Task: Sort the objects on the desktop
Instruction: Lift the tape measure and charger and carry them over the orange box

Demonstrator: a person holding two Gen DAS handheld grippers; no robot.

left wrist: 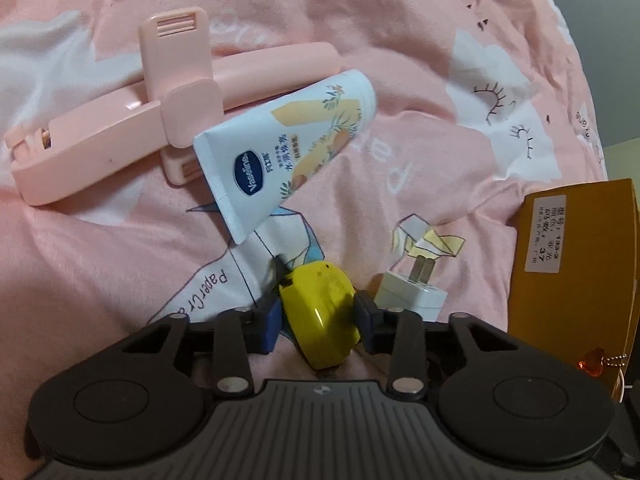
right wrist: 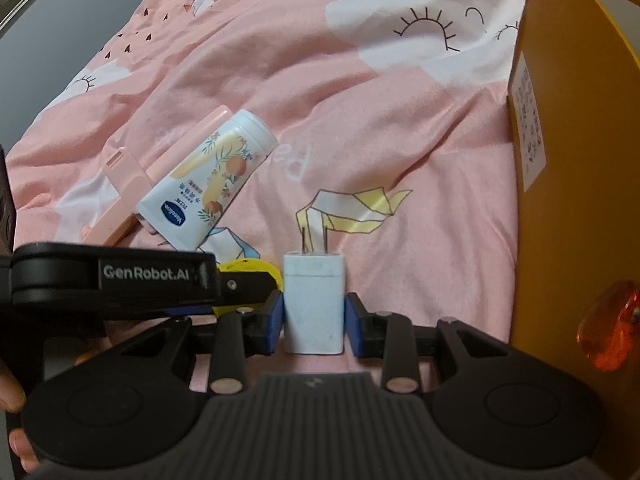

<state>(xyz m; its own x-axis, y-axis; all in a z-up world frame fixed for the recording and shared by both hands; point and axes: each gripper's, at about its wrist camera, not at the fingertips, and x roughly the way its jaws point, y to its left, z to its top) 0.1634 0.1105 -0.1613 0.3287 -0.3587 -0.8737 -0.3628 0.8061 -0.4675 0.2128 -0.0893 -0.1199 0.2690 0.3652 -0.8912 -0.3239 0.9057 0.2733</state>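
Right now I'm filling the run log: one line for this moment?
left jaws: shut on yellow case | right jaws: shut on white charger | both on pink sheet

bedsheet (left wrist: 400, 60): pink, printed with white clouds, black lash-like eye marks, small dark hearts, and origami cranes in blue, yellow and white
Vaseline tube (left wrist: 288, 152): white, with a dark blue oval logo, pale yellow panel, orange fruit and green sprigs
phone holder (left wrist: 120, 120): plain pale pink all over, at ten o'clock of the tube
round case (left wrist: 320, 312): bright yellow with dull smudges
charger plug (right wrist: 314, 304): white body, grey metal prongs
box (left wrist: 576, 248): mustard yellow, with a white label in black print
charm (right wrist: 612, 324): translucent orange, at three o'clock of the plug
left gripper (left wrist: 318, 316): black frame, blue pads
right gripper (right wrist: 314, 320): black frame, blue pads
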